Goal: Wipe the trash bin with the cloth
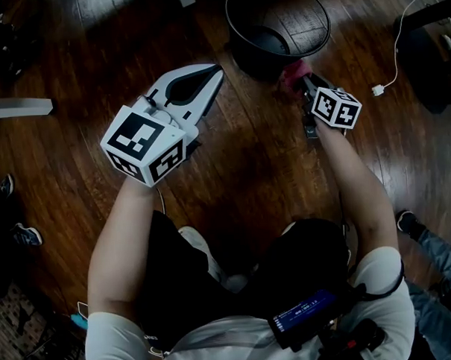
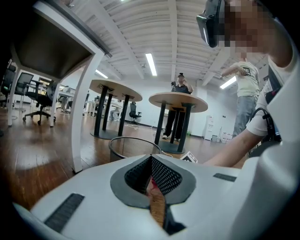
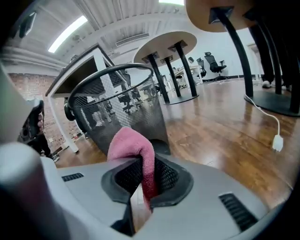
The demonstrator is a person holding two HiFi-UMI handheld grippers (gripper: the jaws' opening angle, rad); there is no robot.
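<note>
The black mesh trash bin (image 1: 279, 31) stands on the wooden floor ahead of me. My right gripper (image 1: 303, 80) is shut on a pink cloth (image 1: 292, 72), which sits right at the bin's near lower wall. In the right gripper view the cloth (image 3: 133, 147) bulges up out of the right gripper (image 3: 143, 166), with the bin (image 3: 122, 112) close behind it. My left gripper (image 1: 218, 69) hovers left of the bin, shut and holding nothing. From the left gripper (image 2: 151, 164) the bin's rim (image 2: 133, 146) shows just past the jaws.
A white cable with a plug (image 1: 378, 90) lies on the floor right of the bin. A white desk leg (image 2: 82, 117) stands to the left, round tables (image 2: 178, 101) farther back. Shoes (image 1: 23, 235) rest at the left and a person's foot (image 1: 406, 221) at the right.
</note>
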